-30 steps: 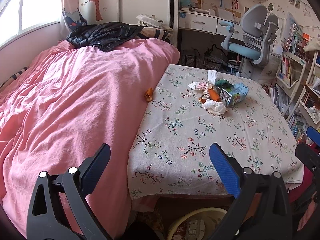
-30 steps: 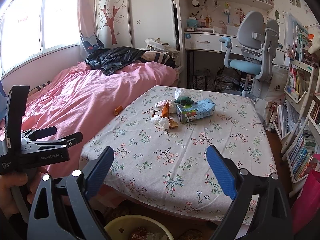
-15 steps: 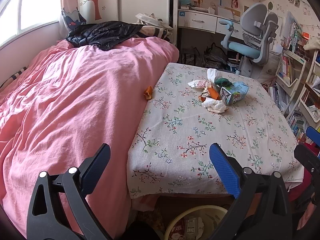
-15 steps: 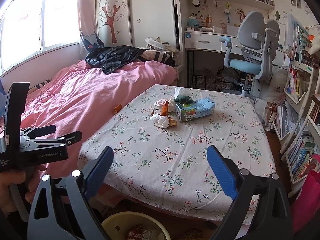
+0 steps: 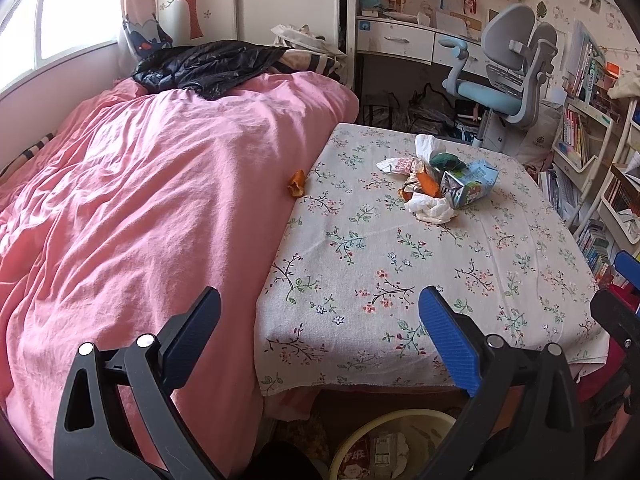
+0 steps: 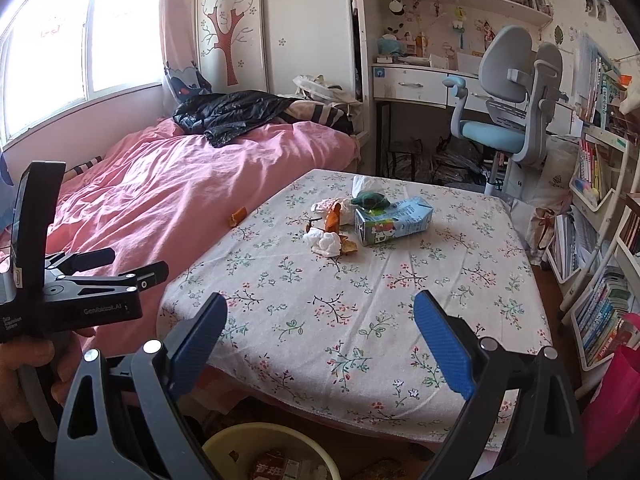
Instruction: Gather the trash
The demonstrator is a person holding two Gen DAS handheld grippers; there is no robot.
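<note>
Barely started, I'd judge: both the left hand-held gripper [image 5: 318, 330] and right hand-held gripper [image 6: 320, 334] hang spread apart, empty, above the yellow round plastic bin [image 6: 272, 454], with crumpled white tissue [image 6: 326, 242], blue-green milk carton [image 6: 394, 220] and orange peel scrap [image 5: 297, 189] uncollected on the floral-cloth counter [image 6: 360, 312] beyond it.

At the bottom of the frame the left gripper [image 5: 318, 334] holds its jaws wide apart over the near edge of the flowered tabletop [image 5: 400, 280], while the trash pile [image 5: 436, 184] lies at upper right, an orange peel [image 5: 297, 184] beside the pink bed [image 5: 140, 200].
</note>
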